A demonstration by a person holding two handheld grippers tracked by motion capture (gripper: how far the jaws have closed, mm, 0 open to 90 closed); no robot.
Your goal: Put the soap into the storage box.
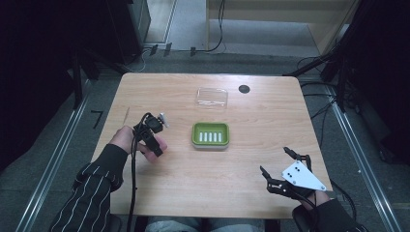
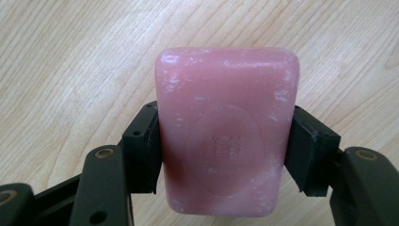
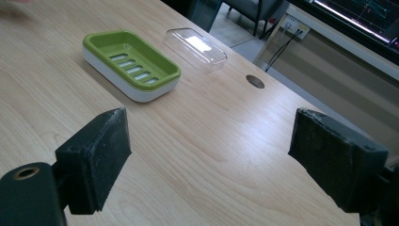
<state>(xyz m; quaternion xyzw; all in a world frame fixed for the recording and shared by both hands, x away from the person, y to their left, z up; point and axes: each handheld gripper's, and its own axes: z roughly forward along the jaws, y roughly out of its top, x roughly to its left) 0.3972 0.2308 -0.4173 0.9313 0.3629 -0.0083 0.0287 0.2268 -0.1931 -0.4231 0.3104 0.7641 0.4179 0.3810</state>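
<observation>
Pale wood-grain worktop (image 1: 251,159), rectangular with rounded corners, a small dark round hole (image 1: 244,89) near its far edge toward the right corner. Soap dish (image 1: 210,135): green slotted tray in a white base, at the middle of the worktop, nothing in it. Clear plastic lid (image 1: 212,97): lying apart from the dish, between it and the far edge, just left of the hole; in the right gripper view the lid (image 3: 195,49) sits just beyond the dish (image 3: 131,64). Pink soap bar (image 2: 227,136): rounded rectangle with a faint stamped oval mark and whitish scuffs, pinched across its sides by the left gripper (image 2: 225,150), both black pads pressed against it, wood surface behind. Left gripper (image 1: 155,126) in the high view: held in a hand with a striped sleeve, toward the left edge of the worktop, left of the dish and well apart from it. Right gripper (image 1: 275,161): near the front right corner, a grey three-cornered plate on top, jaws spread wide with nothing between them; its own view shows the gripper (image 3: 209,157) with bare worktop in the gap.
</observation>
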